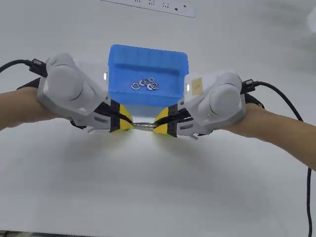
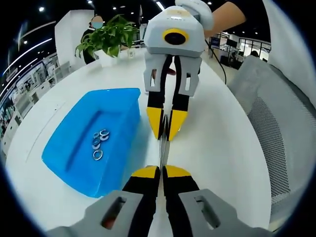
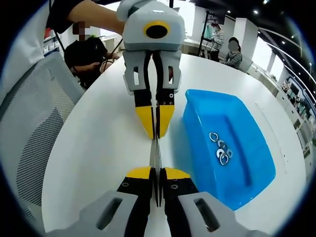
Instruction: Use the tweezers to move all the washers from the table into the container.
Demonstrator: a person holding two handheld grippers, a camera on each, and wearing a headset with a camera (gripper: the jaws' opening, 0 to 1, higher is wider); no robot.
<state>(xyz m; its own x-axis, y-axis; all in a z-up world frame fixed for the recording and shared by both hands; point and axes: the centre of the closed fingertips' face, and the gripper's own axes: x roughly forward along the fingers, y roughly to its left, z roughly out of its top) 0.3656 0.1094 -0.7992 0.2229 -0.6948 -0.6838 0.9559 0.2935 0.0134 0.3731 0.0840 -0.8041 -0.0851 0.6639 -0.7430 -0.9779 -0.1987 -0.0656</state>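
Observation:
A pair of thin metal tweezers [image 1: 143, 125] hangs level just above the white table [image 1: 158, 192], in front of the blue container [image 1: 170, 61]. My left gripper [image 1: 125, 123] is shut on one end and my right gripper [image 1: 161, 127] is shut on the other, tips facing each other. Several washers [image 1: 145, 85] lie bunched in the container's middle. In the left gripper view my jaws [image 2: 161, 170] clamp the tweezers [image 2: 162, 148], with the container [image 2: 74, 128] and washers [image 2: 98, 145] to the left. In the right gripper view my jaws [image 3: 157, 171] clamp the tweezers [image 3: 155, 148], with the container [image 3: 247, 158] and washers [image 3: 220, 150] to the right.
A white power strip [image 1: 153, 5] lies at the table's far edge. Black cables [image 1: 289, 106] trail from both grippers. A potted plant [image 2: 106, 37] stands at one end of the table, and a grey mesh chair [image 2: 281, 128] sits beside it. People stand in the background.

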